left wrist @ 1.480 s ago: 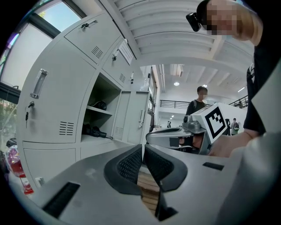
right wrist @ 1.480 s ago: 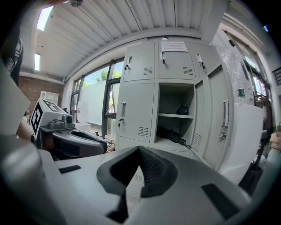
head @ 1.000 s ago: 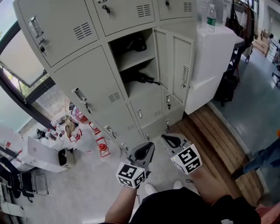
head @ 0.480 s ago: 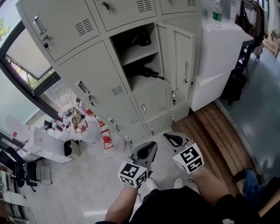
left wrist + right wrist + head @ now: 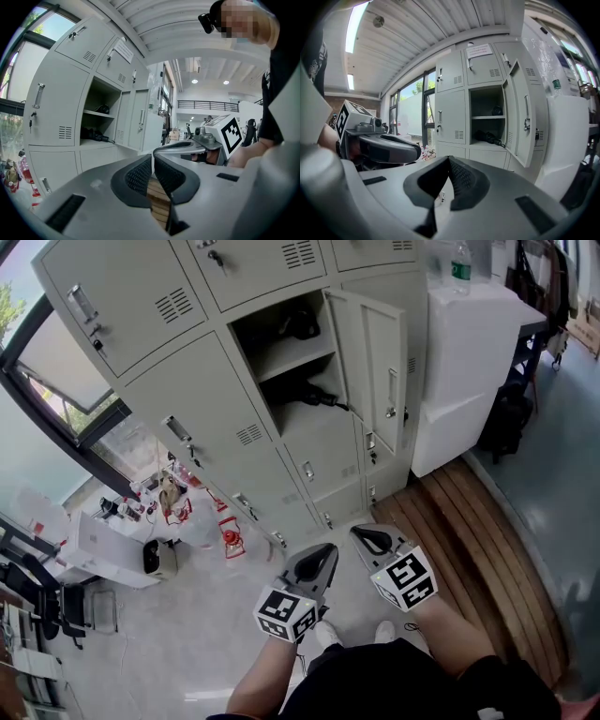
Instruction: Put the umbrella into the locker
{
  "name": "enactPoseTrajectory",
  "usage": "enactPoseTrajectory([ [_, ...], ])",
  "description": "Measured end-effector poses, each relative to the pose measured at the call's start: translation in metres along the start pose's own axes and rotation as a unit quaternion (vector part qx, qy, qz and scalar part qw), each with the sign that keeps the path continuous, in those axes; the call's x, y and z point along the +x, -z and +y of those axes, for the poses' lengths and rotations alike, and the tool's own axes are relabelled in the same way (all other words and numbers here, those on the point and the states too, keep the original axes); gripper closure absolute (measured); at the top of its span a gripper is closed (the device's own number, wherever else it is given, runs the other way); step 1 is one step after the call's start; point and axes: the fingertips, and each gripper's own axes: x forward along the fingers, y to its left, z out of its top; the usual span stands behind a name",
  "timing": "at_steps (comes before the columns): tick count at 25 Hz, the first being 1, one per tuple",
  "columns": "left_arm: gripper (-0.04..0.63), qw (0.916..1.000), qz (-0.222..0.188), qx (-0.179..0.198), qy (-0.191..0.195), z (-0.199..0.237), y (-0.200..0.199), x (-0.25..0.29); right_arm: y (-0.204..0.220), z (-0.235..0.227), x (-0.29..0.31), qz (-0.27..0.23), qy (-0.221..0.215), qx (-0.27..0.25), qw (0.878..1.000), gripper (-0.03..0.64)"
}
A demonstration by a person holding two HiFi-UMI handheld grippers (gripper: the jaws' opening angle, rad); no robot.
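Passer-by gone; locker [image 5: 187, 399] notice [image 5: 479, 50]: L/R gripper views

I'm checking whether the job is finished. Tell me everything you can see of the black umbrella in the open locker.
The umbrella is black and folded into a compact bundle that looks like fabric, with a slim dark handle end. It lies on its side on the lower shelf of the open locker. The handle end pokes past the shelf's front edge toward the open door. Only the shelf appears to touch it. Finer details are too small to tell.
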Motion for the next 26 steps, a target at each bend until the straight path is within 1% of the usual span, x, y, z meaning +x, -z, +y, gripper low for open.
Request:
enactPoseTrajectory([
  [26,0.569,1.0000,-0.002,0.002,-0.002,-0.0060,-0.0019,0.0076,0.0060,-0.0081,-0.0052,-0.001,0.000,0.008,1.000,0.563],
])
